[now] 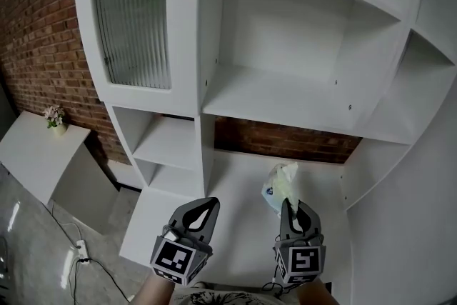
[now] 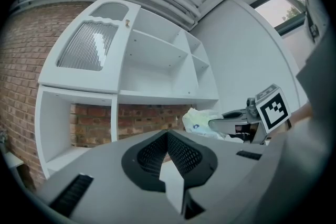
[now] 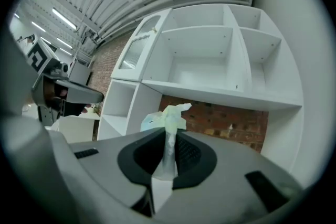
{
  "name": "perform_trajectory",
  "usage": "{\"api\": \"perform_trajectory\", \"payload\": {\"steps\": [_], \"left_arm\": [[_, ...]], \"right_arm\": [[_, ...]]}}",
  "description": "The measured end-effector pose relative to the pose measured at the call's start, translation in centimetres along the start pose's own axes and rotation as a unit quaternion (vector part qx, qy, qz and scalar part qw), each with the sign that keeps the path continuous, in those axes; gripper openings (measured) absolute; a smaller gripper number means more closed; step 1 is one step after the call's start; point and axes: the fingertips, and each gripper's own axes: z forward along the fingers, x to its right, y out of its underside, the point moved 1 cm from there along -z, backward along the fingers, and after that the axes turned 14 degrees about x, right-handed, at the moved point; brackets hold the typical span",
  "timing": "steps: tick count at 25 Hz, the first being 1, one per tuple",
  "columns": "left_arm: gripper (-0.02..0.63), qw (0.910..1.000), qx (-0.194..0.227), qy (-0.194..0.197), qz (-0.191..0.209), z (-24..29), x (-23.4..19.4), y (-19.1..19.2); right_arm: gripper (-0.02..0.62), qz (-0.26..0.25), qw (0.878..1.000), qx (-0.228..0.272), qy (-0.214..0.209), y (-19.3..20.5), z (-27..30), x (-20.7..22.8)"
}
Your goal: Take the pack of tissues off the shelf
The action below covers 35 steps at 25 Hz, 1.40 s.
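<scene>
Pack of tissues: off the shelf, held out just beyond my right gripper, jaws clamped on its thin top flap only. Risk: the flap slips or tears and the pack drops. Left gripper: jaws together, empty, so no catch.

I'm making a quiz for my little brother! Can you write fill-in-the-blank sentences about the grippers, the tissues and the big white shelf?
The jaws of the right gripper are ____ on the crinkly pale plastic pack of tissues.
The left gripper holds ____.
The wall behind the tall white shelf unit is made of red ____.
Missing words: shut, nothing, brick.
</scene>
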Motion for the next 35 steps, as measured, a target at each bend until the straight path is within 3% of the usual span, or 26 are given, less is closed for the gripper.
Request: {"api": "perform_trajectory", "payload": {"steps": [8, 24, 35], "left_arm": [[0.012, 0.9998, -0.012, -0.012, -0.008, -0.8, 0.1, 1.2], [0.012, 1.0, -0.003, -0.009, -0.003, -0.8, 1.0, 1.0], [0.012, 0.9999, -0.007, -0.006, -0.01, -0.6, 1.6, 1.7]], "right_arm": [[0.023, 0.053, 0.998, 0.007, -0.024, 0.9, -1.1, -1.8], [0.015, 0.086, 0.996, 0.012, -0.034, 0.0, -1.6, -2.6], [0.015, 0.082, 0.996, 0.005, -0.037, 0.2, -2.1, -2.4]]}}
